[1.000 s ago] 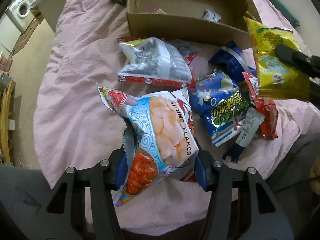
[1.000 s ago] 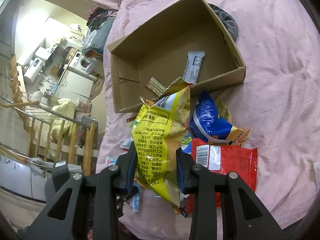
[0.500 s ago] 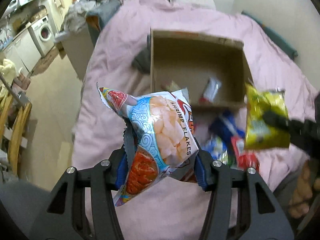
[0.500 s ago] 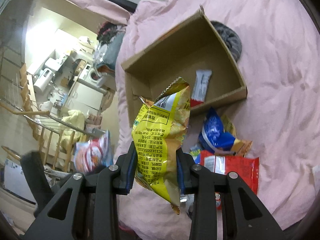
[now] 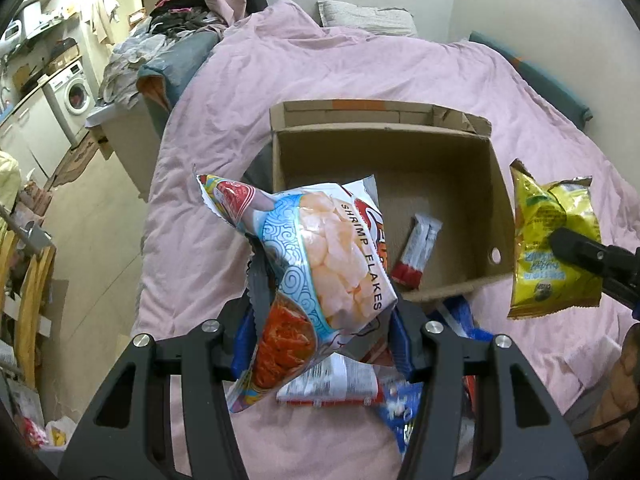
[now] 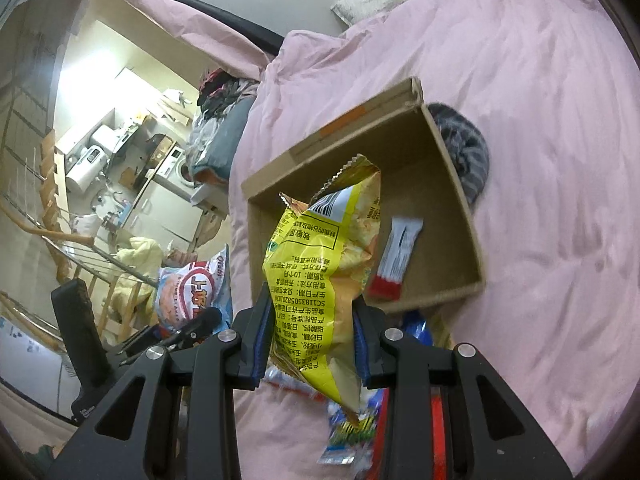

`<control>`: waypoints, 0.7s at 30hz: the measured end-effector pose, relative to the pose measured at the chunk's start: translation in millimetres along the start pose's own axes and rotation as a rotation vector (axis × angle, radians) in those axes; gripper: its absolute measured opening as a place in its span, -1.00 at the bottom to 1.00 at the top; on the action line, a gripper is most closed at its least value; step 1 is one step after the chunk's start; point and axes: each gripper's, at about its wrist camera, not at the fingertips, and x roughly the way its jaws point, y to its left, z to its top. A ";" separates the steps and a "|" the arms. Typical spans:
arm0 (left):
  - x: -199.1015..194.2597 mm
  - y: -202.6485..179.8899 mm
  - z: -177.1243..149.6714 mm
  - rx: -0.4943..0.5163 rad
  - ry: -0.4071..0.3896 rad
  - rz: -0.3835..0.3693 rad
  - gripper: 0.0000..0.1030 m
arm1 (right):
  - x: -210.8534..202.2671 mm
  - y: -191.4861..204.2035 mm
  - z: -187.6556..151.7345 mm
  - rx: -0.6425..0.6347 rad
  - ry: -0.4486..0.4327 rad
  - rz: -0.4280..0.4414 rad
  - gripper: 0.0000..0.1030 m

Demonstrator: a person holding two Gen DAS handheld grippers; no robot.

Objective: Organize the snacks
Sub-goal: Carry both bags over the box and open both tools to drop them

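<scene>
My left gripper (image 5: 320,336) is shut on a shrimp flakes bag (image 5: 320,264), held in the air in front of an open cardboard box (image 5: 492,184). My right gripper (image 6: 314,336) is shut on a yellow snack bag (image 6: 324,264), also lifted before the box (image 6: 460,200). The yellow bag (image 5: 554,248) shows at the right of the left wrist view, and the shrimp bag (image 6: 194,292) at the left of the right wrist view. A red and white bar (image 5: 418,248) lies inside the box.
Several snack packets (image 5: 332,384) lie on the pink bedspread (image 5: 360,72) below the grippers. A grey striped cloth (image 6: 464,148) lies beside the box. The bed's left edge drops to the floor, with a washing machine (image 5: 74,92) beyond.
Both grippers have risen with their bags and tilted up. The box now sits lower and more fully in view, and the loose packets have slid to the bottom.
</scene>
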 end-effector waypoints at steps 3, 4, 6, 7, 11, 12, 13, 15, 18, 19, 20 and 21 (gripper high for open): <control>13.0 -3.2 11.5 0.009 -0.009 -0.009 -0.01 | 12.5 -2.5 14.1 -0.027 0.004 -0.023 -0.31; 17.7 -5.6 15.7 0.018 -0.015 -0.008 -0.01 | 17.3 -3.8 19.0 -0.032 0.004 -0.034 -0.31; 26.6 -9.5 23.3 0.033 -0.032 -0.006 -0.01 | 26.4 -5.9 28.1 -0.044 0.002 -0.054 -0.31; 30.2 -11.4 25.7 0.037 -0.036 -0.006 -0.01 | 29.9 -8.0 31.8 -0.045 0.002 -0.056 -0.31; 49.3 -17.1 33.7 0.049 -0.050 -0.018 -0.01 | 48.9 -15.5 40.9 -0.043 0.012 -0.078 -0.31; 53.3 -17.4 34.6 0.050 -0.050 -0.019 -0.01 | 54.7 -17.3 42.5 -0.046 0.019 -0.091 -0.31; 57.8 -17.5 34.6 0.050 -0.049 -0.021 -0.01 | 59.4 -17.9 43.5 -0.052 0.026 -0.102 -0.31; 66.1 -17.5 34.5 0.046 -0.040 -0.023 -0.01 | 70.3 -20.3 45.2 -0.059 0.042 -0.118 -0.31; 75.7 -15.9 35.6 0.037 -0.028 -0.038 -0.01 | 87.5 -23.0 46.6 -0.067 0.071 -0.133 -0.31; 78.1 -15.9 35.3 0.040 -0.023 -0.040 -0.01 | 91.4 -23.7 47.7 -0.068 0.078 -0.134 -0.31; 80.1 -15.8 35.2 0.045 -0.016 -0.042 -0.01 | 95.0 -23.9 47.3 -0.069 0.086 -0.133 -0.31; 82.3 -15.1 34.4 0.049 -0.010 -0.042 -0.01 | 98.2 -24.2 46.0 -0.069 0.093 -0.135 -0.31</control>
